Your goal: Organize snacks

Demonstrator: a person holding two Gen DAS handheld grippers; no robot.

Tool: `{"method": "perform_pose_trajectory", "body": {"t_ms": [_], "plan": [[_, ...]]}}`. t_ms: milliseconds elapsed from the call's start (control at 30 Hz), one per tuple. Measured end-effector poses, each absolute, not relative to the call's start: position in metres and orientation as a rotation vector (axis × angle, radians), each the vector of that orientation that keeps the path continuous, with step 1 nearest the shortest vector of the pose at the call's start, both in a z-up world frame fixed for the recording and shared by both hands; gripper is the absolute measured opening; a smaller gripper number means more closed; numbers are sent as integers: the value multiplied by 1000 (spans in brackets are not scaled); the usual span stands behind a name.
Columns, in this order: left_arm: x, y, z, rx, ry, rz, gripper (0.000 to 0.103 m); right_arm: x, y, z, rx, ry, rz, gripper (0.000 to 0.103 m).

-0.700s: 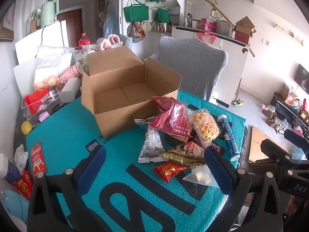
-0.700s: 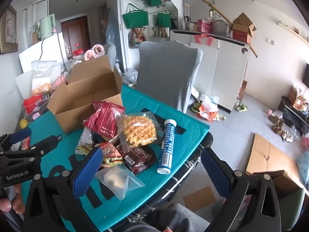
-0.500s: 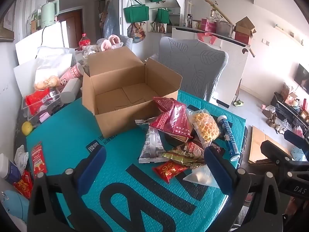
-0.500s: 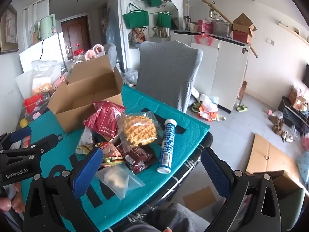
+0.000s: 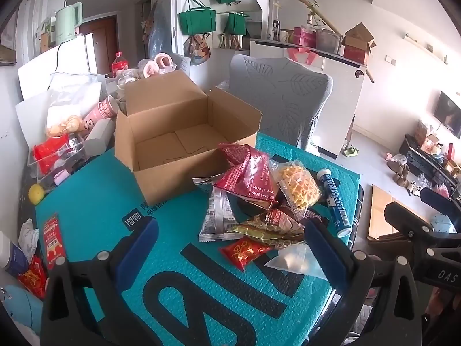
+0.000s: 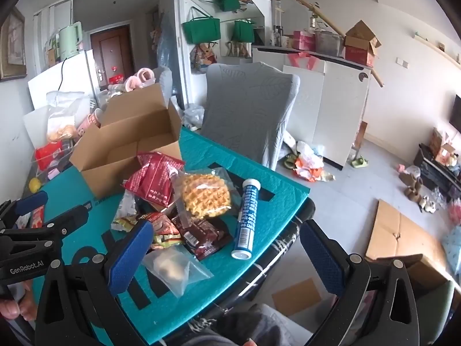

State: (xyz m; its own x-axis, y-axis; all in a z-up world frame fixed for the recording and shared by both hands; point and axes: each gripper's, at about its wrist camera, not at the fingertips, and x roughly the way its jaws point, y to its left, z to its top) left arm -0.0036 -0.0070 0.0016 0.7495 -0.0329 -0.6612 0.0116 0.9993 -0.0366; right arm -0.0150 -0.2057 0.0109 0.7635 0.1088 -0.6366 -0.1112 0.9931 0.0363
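Observation:
An open, empty cardboard box (image 5: 184,141) (image 6: 126,147) stands on a teal mat (image 5: 95,201) (image 6: 276,201). Beside it lies a pile of snacks: a dark red packet (image 5: 247,173) (image 6: 155,178), a bagged waffle (image 5: 299,187) (image 6: 206,194), a blue tube (image 5: 332,201) (image 6: 247,216), a silver packet (image 5: 217,216), a small red sachet (image 5: 245,250), a clear bag (image 5: 294,261) (image 6: 173,268). My left gripper (image 5: 230,248) hangs open above the near side of the pile. Over the mat's right edge my right gripper (image 6: 227,250) is open and holds nothing.
Clutter lines the table's left side: a pink cup (image 5: 105,109), a clear tray (image 5: 54,155), a lemon (image 5: 36,193), red sachets (image 5: 53,240). A grey chair (image 5: 282,106) stands behind the table. Flat cardboard (image 6: 403,239) lies on the floor.

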Motion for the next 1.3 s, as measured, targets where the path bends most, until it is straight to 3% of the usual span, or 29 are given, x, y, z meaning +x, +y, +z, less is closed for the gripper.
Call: {"method": "perform_pose_trajectory", "body": {"t_ms": [1300], "plan": [[-10,-13,6,-3,709,-32,103,-20,-203,18,-2,686,124,103]]}}
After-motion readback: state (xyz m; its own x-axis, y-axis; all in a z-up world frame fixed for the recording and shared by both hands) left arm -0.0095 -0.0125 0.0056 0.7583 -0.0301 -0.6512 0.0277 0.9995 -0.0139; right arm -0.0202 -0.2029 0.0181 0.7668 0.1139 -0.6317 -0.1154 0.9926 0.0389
